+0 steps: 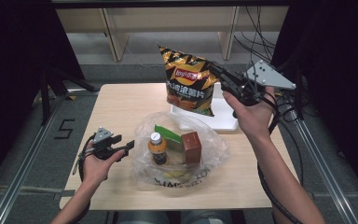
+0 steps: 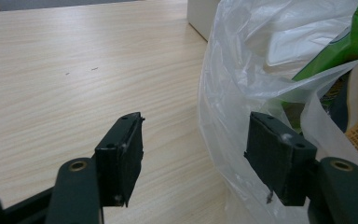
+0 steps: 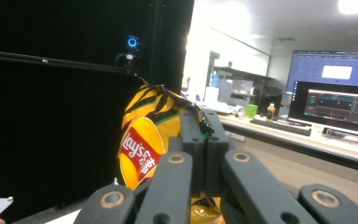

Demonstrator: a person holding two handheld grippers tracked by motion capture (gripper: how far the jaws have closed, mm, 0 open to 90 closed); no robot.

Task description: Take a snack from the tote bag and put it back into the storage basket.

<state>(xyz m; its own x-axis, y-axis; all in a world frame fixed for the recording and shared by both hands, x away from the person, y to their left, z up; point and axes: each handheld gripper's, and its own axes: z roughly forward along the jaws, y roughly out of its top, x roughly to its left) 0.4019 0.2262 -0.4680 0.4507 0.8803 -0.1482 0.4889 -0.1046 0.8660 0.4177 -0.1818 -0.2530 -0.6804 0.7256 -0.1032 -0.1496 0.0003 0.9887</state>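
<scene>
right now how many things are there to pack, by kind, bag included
chip bag: 1, held up by the right gripper
bottle: 1, in the plastic bag
brown box: 1, in it
green packet: 1, in it
plastic bag: 1
white tray: 1
total: 6

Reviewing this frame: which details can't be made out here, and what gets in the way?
- Lower half of the chip bag: right gripper view, covered by the right gripper, whose jaws are shut on its edge.
- Base of the bottle and brown box: high view, veiled by the crumpled plastic bag.
- Green packet: left gripper view, cut off by the frame edge and by plastic film.
- White tray: high view, partly behind the chip bag.
- Left gripper: open beside the plastic.
</scene>
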